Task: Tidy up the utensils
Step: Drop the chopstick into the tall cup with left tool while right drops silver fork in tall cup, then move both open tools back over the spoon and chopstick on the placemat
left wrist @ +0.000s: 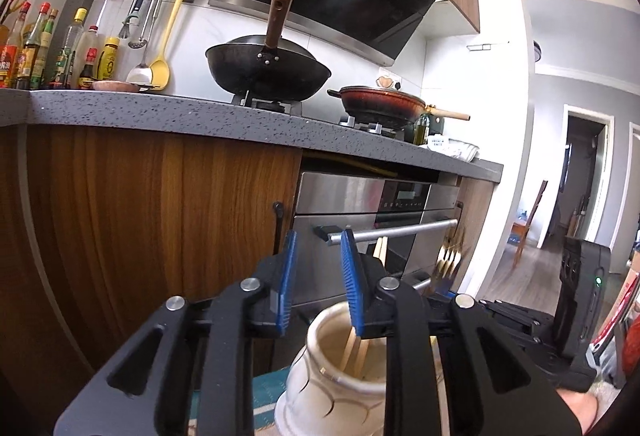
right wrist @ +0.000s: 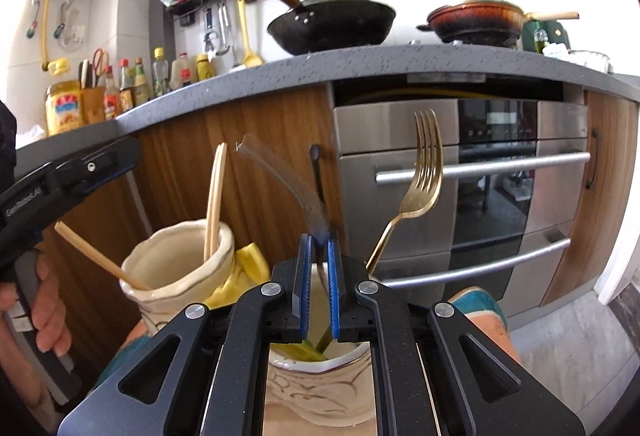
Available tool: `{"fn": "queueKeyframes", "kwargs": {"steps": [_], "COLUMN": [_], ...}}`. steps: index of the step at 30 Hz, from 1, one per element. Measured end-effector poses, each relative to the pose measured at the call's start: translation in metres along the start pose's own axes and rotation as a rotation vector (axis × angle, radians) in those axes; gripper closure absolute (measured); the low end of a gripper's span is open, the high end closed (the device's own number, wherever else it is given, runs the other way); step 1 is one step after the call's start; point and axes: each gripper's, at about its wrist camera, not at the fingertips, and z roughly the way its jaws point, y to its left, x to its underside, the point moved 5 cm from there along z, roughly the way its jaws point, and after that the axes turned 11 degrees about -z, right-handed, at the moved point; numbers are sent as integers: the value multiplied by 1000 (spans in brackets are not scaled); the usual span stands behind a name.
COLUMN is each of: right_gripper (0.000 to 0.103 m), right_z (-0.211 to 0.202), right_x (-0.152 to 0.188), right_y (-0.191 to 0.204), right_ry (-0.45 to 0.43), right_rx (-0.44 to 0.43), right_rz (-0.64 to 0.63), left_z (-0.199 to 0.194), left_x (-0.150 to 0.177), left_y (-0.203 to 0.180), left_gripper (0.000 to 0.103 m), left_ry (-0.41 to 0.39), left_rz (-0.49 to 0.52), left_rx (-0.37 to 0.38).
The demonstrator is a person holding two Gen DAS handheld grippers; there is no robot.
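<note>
Pads of your right gripper (right wrist: 319, 248) are pinched on a blurred dark utensil (right wrist: 280, 171) above a cream jar (right wrist: 316, 372); a gold fork (right wrist: 420, 171) leans just right. Your left gripper (left wrist: 318, 284) hangs spread over the second jar (left wrist: 332, 376) holding chopsticks (left wrist: 354, 354). Beyond stand the oven (right wrist: 460, 195) and the grey counter (right wrist: 360, 63) with a wok (right wrist: 332, 21)

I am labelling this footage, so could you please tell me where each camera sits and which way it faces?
Left wrist: on the left hand-held gripper, open, looking up at the stove and wok over a cream jar; no hand shows.
Right wrist: on the right hand-held gripper, shut on a blurred utensil, facing the oven; the left hand shows.
Shared: wok, oven, gold fork, chopsticks.
</note>
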Motion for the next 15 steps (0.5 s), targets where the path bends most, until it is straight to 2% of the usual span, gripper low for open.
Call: {"fn": "queueKeyframes", "kwargs": {"steps": [2,5,7,11,13,15], "right_gripper": [94,94,88,62,59,47], "right_z": [0,-1,0,-6,-10,-17], "right_x": [1,1,0,0,0,-1], "right_y": [3,7,8,7,7,7], "right_ry": [1,0,2,-5,-7,-13], "right_rx": [-2,0,-3,-6,-6,-3], "right_rz": [-11,-28,-31,-24,-18,-8], "left_z": [-2,-4,-6,-13,-20,-27], "left_x": [3,4,4,3,3,3], "left_y": [3,5,5,5,3,3], "left_gripper": [72,72,71,62,60,54], "left_ry": [6,12,13,12,11,11], "left_rz": [2,-1,-4,1,10,20], "left_rx": [-11,-23,-27,-41,-51,-68]}}
